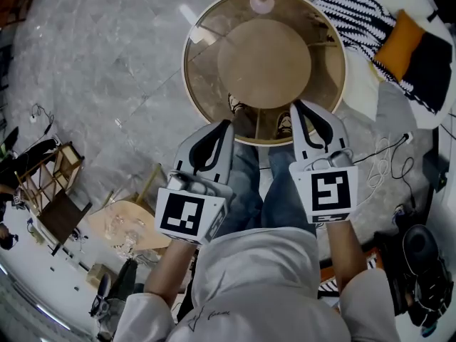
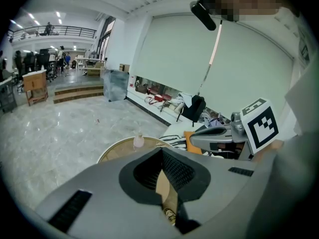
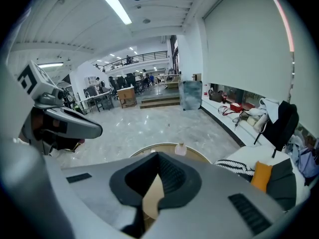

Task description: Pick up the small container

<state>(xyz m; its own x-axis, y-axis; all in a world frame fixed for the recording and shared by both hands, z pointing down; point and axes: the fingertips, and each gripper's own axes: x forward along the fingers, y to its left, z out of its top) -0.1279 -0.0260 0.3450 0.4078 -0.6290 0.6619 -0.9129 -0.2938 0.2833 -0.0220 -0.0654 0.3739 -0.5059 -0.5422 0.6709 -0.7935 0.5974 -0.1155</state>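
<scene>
The small container, a pale pink one, stands upright at the far edge of the round glass desk, well apart from both claws. The left claw and the right claw are held side by side over the near edge of the desk. In each gripper view the 2 jaws meet at their tips with nothing between them, so both claws are closed and empty. To the right of the desk lie a striped blanket and an orange cushion.
</scene>
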